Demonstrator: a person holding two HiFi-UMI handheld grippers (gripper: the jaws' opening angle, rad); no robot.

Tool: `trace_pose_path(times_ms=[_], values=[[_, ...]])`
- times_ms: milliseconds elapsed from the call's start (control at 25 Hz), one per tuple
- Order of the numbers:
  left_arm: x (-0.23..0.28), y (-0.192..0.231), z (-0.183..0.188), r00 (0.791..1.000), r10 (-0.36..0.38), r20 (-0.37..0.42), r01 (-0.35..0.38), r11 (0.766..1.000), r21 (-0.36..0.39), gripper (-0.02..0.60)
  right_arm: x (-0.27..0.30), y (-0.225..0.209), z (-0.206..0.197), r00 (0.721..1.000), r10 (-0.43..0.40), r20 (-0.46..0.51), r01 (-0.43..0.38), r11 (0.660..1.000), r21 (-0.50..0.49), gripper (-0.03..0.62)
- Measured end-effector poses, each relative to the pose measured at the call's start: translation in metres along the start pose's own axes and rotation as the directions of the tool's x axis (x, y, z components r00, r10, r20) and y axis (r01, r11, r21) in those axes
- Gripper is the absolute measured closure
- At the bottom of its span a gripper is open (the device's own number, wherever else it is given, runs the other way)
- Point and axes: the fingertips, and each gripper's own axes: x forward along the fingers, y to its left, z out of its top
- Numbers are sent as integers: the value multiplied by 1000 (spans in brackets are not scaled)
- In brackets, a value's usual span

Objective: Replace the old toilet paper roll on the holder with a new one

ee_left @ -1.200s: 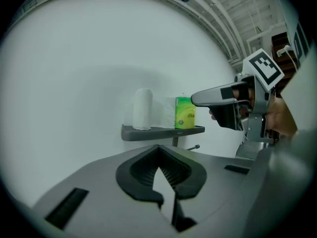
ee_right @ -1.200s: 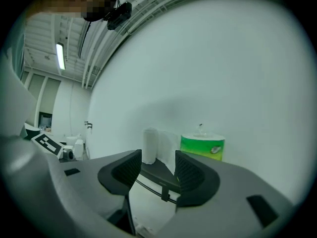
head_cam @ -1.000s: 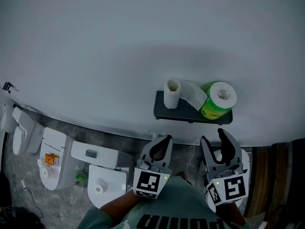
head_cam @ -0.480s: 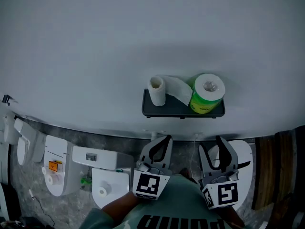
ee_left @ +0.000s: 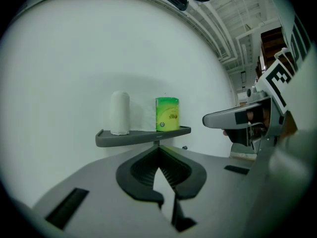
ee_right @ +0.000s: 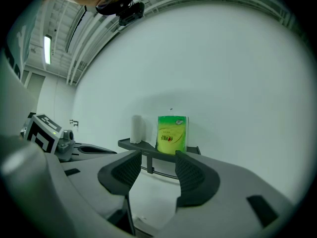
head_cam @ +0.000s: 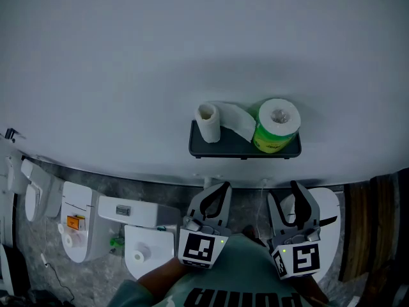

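Observation:
A dark shelf holder (head_cam: 243, 148) is fixed to the white wall. On it stands the old roll (head_cam: 208, 121), thin and white, with a loose tail of paper trailing right. Beside it stands the new roll (head_cam: 276, 126) in a green wrapper. Both grippers hang below the shelf, apart from it and pointing at the wall. My left gripper (head_cam: 219, 187) is shut with nothing in it; its tips meet in the left gripper view (ee_left: 158, 150). My right gripper (head_cam: 285, 194) is open and empty. Past its jaws (ee_right: 156, 162) show the new roll (ee_right: 172, 134), the old roll (ee_right: 136, 128) and the shelf (ee_right: 130, 145).
Low on the left stand white toilets (head_cam: 144, 248) and a cistern (head_cam: 73, 222). Another white toilet (head_cam: 326, 213) is under the right gripper. A dark wooden frame (head_cam: 367, 235) runs down the right edge. The person's teal shirt (head_cam: 243, 280) fills the bottom.
The head view has swung, so the shelf sits further left in it. The right gripper has come down a little. Neither gripper's jaws have changed.

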Motion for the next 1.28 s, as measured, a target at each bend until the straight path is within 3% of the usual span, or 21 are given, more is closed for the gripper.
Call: trace_pose_path(times_ms=[480,1280], values=[[1,16,1,999,48,-21,-49,998,-48,577,25,-12,16,1000,13,25,-13,1000,15,370],[6,49,1,990,142,-16,-143,988,-66,577,92,-35,44,999,32,38,-33,999,17,221]])
